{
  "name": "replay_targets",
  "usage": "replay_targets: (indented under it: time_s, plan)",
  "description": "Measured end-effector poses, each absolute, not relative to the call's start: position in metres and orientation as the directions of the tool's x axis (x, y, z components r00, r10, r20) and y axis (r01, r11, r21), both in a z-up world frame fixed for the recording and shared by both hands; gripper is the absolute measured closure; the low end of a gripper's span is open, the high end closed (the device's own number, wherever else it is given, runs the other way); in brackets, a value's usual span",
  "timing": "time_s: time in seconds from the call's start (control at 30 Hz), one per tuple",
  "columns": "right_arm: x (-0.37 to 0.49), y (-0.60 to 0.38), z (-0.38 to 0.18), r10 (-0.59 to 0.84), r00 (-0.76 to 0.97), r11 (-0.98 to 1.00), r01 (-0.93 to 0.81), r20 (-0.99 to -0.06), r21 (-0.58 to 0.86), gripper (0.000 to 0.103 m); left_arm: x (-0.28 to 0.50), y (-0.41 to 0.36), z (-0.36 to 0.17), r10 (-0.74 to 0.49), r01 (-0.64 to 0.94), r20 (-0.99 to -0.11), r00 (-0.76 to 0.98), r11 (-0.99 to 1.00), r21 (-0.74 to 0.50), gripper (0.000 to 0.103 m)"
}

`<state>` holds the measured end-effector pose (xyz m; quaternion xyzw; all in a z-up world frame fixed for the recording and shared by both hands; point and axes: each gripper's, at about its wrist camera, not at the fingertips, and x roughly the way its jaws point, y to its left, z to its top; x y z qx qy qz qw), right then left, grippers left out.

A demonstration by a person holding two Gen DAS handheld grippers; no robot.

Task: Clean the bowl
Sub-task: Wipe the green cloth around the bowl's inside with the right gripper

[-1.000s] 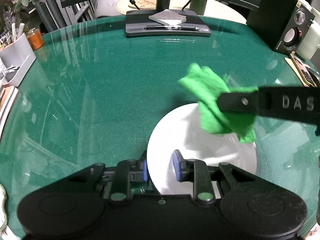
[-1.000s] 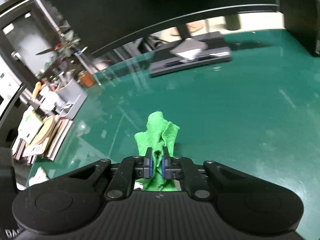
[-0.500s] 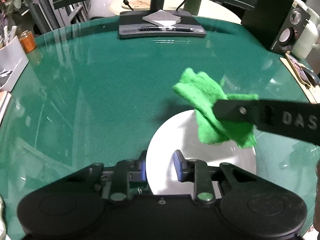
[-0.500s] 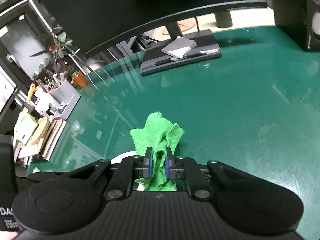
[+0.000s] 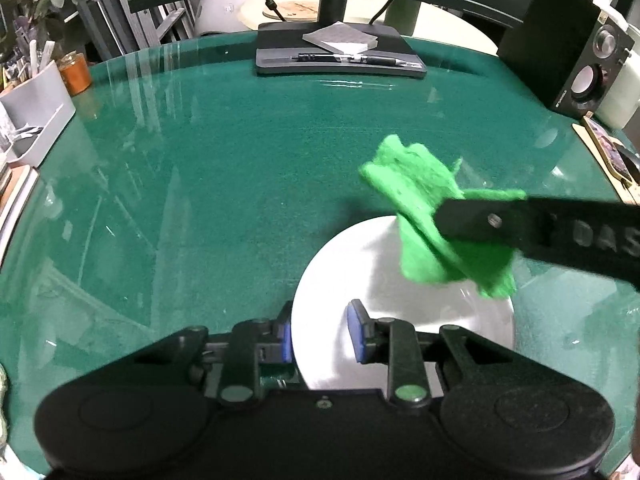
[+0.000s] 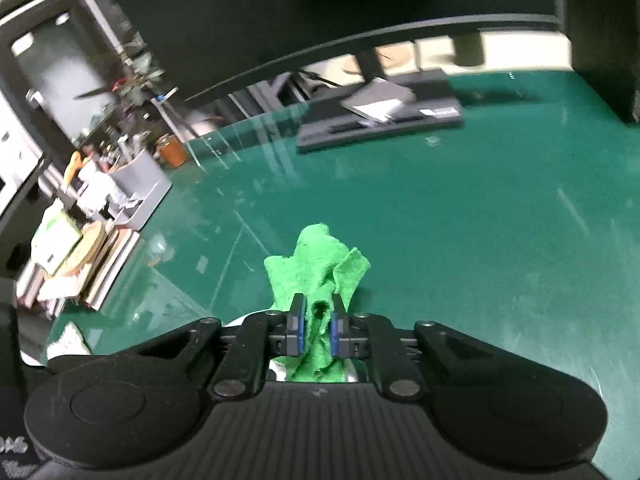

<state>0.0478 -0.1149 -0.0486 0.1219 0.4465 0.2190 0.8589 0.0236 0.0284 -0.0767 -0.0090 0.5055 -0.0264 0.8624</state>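
Left wrist view. The left hand-held gripper straddles the near rim of the bowl: one blue pad sits outside the wall, the other inside, with the rim between them. Whether the pads actually press the wall cannot be told. The bowl is white, round, smooth and glossy, standing on the table right of centre. The table has a dark green felt-like surface under a clear glass sheet that carries streaky reflections. The cloth is bright green, nappy and crumpled; its lower part hangs over the far right of the bowl, its upper part stands clear above the rim. The right hand-held gripper enters from the right as a flat black bar with raised letters, clamped on the cloth. At the far edge a black flat tray carries a grey pad and a pen. A black box speaker stands at far right. At far left, a grey plastic organiser and an orange jar.

Right wrist view. The picture is blurred. The right hand-held gripper is narrow, its blue pads pinching the cloth, which bunches upward in soft folds beyond the fingers. A sliver of the white bowl shows just below the left finger. Green table beyond; tray at the back, organiser at left.
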Motion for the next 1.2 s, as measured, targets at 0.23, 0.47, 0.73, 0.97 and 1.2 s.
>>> replay_targets:
  time_s: [0.23,0.47,0.73,0.97,1.2]
  plan:
    - [0.053,-0.085,-0.050,0.518,0.498,0.855,-0.328,-0.695,0.402,0.092,0.023,0.026,-0.076,-0.031,0.026,-0.872,0.489,0.999,-0.021,0.074]
    - [0.049,-0.104,-0.050,0.484,0.520,0.875,-0.284,-0.704,0.392,0.096,0.024,0.025,-0.076,-0.028,0.021,-0.871,0.490,1.000,-0.020,0.073]
    - [0.043,-0.126,-0.055,0.476,0.516,0.877,-0.217,-0.712,0.429,0.091,0.029,0.020,-0.073,-0.027,0.090,-0.865,0.501,0.996,0.021,0.068]
    - [0.040,-0.128,-0.054,0.461,0.523,0.885,-0.211,-0.717,0.415,0.091,0.030,0.026,-0.076,-0.086,0.089,-0.870,0.485,0.995,-0.049,0.076]
    - [0.048,-0.105,-0.054,0.486,0.523,0.874,-0.271,-0.701,0.403,0.087,0.015,0.027,-0.077,-0.101,0.066,-0.870,0.483,0.995,-0.079,0.078]
